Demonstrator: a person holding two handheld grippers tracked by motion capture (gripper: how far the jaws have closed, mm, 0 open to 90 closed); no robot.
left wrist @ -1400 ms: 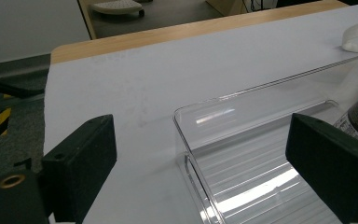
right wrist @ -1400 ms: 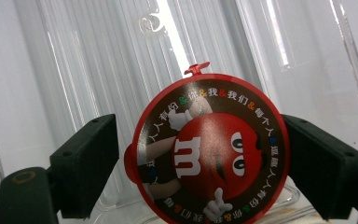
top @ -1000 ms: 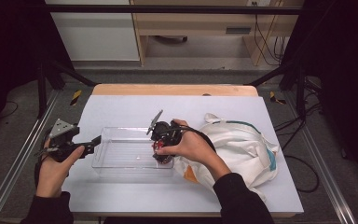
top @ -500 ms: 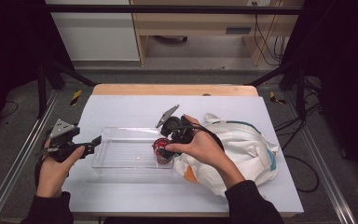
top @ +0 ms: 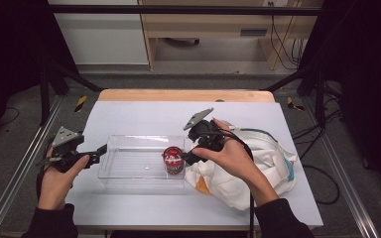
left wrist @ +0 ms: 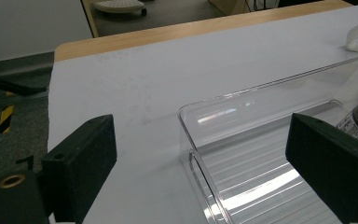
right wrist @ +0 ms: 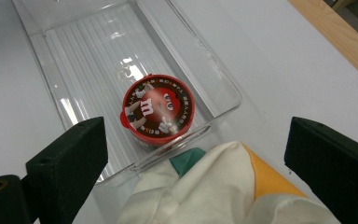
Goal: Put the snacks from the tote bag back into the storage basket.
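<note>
Candy tub (right wrist: 158, 108), red M&M's lid up, stands upright inside clear plastic bin (top: 129, 166), at its right end. White cloth bag (top: 258, 168) lies just beside that end, apparently touching the wall. Right gripper (top: 187, 157) hovers over bag and tub, jaws wide apart, empty. Left gripper (top: 100, 148) at bin's left end, jaws wide, holding nothing. White table (top: 144, 116).

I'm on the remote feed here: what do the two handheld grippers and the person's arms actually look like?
Both grippers are black, each with two blocky, matte black jaws. The left gripper and the right gripper each carry a grey three-cornered plate on top. A thin black cable trails from the right one back along the forearm. A small brass-coloured ring sits low beside each gripper's jaw in the gripper views. The person wears dark long sleeves; the hands are bare.
</note>
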